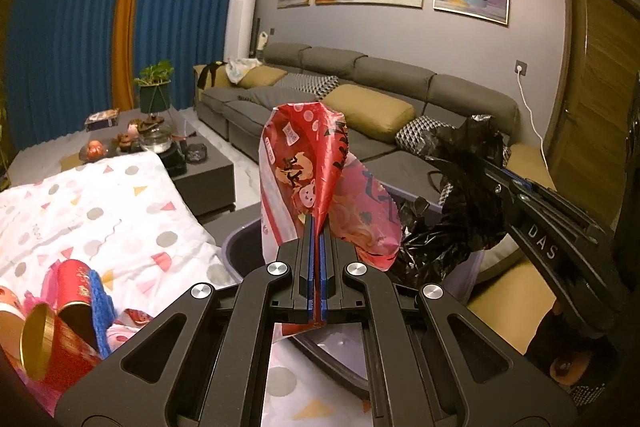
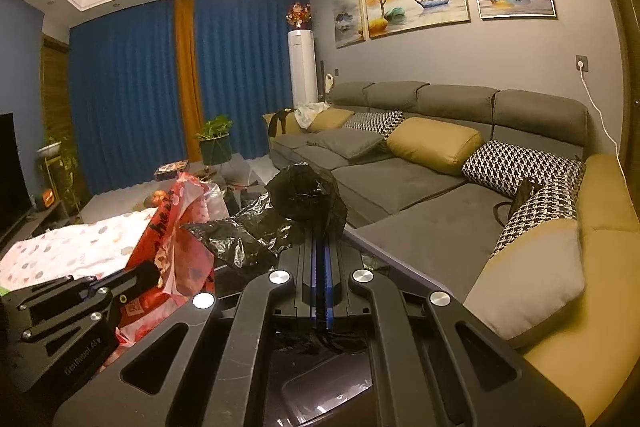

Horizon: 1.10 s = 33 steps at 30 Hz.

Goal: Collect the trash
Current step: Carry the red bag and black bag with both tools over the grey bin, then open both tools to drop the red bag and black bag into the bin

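Observation:
My left gripper [image 1: 318, 223] is shut on a red printed snack wrapper [image 1: 304, 163], which stands up from its fingers over a purple trash bin [image 1: 236, 247]. The wrapper [image 2: 176, 227] and the left gripper [image 2: 148, 273] also show at the left of the right wrist view. My right gripper [image 2: 320, 227] is shut on the edge of a black trash bag [image 2: 304, 195]. In the left wrist view that right gripper [image 1: 486, 165] comes in from the right, holding the black trash bag [image 1: 460, 211] up at the bin's far side. The bin's rim [image 2: 400, 259] runs just beyond the right fingers.
A patterned white cloth [image 1: 100, 211] covers the table at left, with red cans and wrappers [image 1: 68, 311] on its near corner. Behind stand a dark coffee table [image 1: 200, 171] with tea things, a long grey sofa [image 1: 360, 95] with cushions, blue curtains and a wooden door [image 1: 592, 87].

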Each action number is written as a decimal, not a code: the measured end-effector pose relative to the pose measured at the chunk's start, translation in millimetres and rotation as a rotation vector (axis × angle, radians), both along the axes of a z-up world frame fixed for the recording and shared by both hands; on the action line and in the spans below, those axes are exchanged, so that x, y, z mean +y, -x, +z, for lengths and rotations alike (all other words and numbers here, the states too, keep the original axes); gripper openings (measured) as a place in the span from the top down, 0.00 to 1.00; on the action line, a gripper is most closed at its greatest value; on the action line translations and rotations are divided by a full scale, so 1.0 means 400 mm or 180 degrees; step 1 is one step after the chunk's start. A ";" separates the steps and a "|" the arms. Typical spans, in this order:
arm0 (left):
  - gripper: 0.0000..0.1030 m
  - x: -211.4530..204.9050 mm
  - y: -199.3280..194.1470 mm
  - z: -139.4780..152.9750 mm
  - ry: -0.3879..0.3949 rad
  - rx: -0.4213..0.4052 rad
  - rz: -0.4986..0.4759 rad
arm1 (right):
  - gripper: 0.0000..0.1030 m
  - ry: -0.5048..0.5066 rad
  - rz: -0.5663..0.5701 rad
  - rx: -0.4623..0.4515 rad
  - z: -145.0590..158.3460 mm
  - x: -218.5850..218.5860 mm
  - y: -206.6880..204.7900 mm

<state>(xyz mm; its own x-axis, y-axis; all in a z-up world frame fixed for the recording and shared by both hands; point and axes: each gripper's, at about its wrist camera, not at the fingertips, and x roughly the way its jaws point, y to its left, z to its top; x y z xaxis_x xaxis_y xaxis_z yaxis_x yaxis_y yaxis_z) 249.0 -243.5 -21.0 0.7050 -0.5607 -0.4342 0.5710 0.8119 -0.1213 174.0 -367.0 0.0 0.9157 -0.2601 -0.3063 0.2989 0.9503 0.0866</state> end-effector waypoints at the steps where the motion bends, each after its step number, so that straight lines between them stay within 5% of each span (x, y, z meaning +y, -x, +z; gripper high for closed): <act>1: 0.99 0.000 -0.004 -0.003 0.0002 0.0016 -0.0004 | 0.96 0.0000 -0.0003 0.0002 0.000 -0.001 -0.002; 28: 0.99 -0.024 -0.068 -0.048 0.0052 0.0246 -0.0140 | 0.95 -0.0016 -0.0024 0.0099 -0.010 -0.019 -0.048; 30: 0.97 -0.021 -0.072 -0.051 0.0059 0.0278 -0.0174 | 0.87 -0.0024 -0.0029 0.0105 -0.009 -0.023 -0.051; 32: 0.80 -0.021 -0.073 -0.053 0.0040 0.0254 -0.0185 | 0.62 -0.0029 -0.0029 0.0091 -0.010 -0.026 -0.051; 33: 0.74 -0.019 -0.071 -0.055 0.0032 0.0232 -0.0165 | 0.61 -0.0027 -0.0035 0.0072 -0.008 -0.027 -0.049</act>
<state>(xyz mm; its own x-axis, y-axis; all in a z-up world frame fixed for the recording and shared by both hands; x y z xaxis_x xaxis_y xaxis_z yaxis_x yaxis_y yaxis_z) 277.4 -251.1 -42.9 0.6416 -0.6002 -0.4776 0.6017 0.7800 -0.1720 193.7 -377.8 -3.3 0.9056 -0.2674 -0.3292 0.3114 0.9462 0.0878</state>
